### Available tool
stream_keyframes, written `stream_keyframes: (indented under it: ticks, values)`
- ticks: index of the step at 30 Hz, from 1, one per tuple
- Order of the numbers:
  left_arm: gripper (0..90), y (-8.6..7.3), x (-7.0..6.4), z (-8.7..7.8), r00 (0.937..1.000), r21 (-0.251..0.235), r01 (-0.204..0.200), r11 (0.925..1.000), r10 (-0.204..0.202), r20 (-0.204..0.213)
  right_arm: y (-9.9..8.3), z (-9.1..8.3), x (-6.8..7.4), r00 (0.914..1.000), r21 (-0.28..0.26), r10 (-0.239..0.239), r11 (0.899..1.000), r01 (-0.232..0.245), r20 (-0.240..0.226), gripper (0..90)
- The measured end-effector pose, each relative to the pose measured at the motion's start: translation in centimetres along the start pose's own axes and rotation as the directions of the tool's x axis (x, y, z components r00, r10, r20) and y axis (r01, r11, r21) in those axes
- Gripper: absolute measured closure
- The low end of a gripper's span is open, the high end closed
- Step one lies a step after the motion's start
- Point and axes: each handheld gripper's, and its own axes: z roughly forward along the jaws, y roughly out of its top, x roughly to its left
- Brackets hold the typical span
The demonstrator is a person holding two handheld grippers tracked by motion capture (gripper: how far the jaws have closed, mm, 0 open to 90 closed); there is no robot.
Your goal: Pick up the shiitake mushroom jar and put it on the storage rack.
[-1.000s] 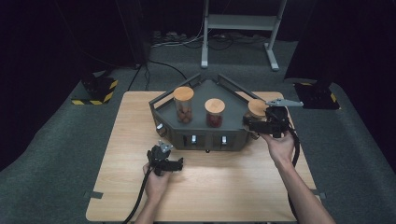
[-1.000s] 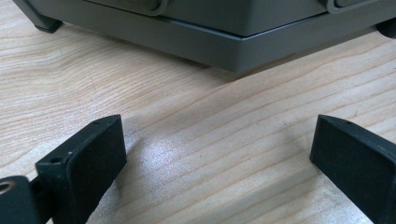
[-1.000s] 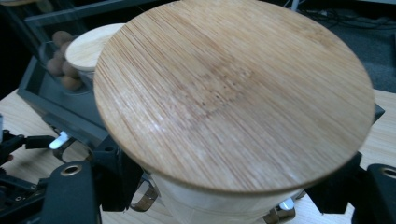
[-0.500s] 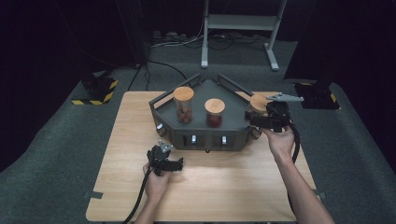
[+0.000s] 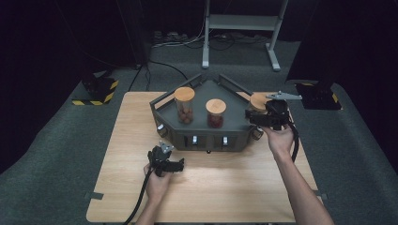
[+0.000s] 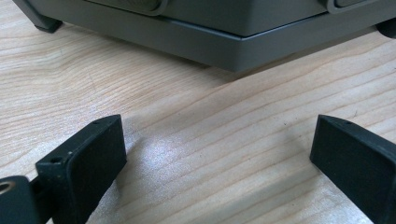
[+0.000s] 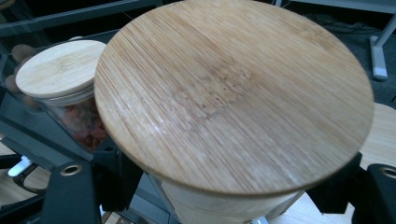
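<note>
Three jars stand on the dark grey tray (image 5: 202,127) at the far side of the tabletop (image 5: 117,154). At its right end, the jar (image 7: 224,200) with a round, pale bamboo lid (image 7: 233,93), streaked with fine grain, sits between the right gripper's (image 5: 263,117) jaws, which press its sides just beneath the lid. Nearer the person, the left gripper (image 6: 219,163) rests low over bare wood, jaws spread wide apart.

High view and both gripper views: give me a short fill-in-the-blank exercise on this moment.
1. The right gripper has its jaws on either side of the right-hand jar, just under its ____ lid.
2. The grey tray holds ____ jars.
3. The left gripper rests over the wooden table with its jaws ____.

Missing words: wooden; three; open
</note>
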Motion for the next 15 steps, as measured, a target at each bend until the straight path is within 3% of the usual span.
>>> stream_keyframes:
  ticks: [15]
  values:
    - [3.3,0.0,0.0,0.0,1.0,-0.001,0.002,1.0,-0.002,0.001,0.5,2.0,1.2,0.9999,0.006,-0.008,1.0,0.008,0.009,25.2]
